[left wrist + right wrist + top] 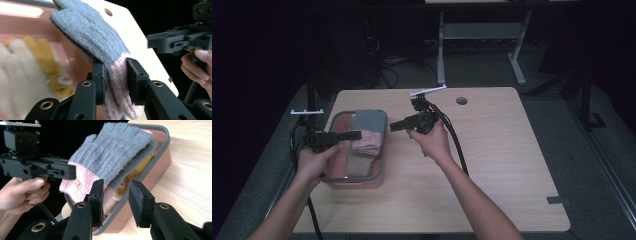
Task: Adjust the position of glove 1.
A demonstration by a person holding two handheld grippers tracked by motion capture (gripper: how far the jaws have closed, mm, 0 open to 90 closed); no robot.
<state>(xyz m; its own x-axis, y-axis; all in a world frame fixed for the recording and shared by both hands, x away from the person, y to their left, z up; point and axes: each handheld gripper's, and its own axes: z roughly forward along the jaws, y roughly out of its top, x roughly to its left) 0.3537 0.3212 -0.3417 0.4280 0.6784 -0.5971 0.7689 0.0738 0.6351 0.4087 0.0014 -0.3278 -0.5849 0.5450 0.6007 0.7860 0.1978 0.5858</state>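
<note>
A: Glove [100,42], grey with a pink cuff, is clamped at the cuff between the fingers [100,77] of the left gripper [354,134], left of centre in the high view, and is held over the tray [384,150] at the left of the counter [512,150].

B: Why is it held by the cuff?

A: Probably so that the grey part can hang free and be lifted clear of the white and yellow glove [30,65] lying in the tray.

B: And further right?

A: The right gripper [393,126] is kept just beside the tray, its fingers [97,195] parted and empty, pointed at the cuff, seemingly for a second grip.
</note>
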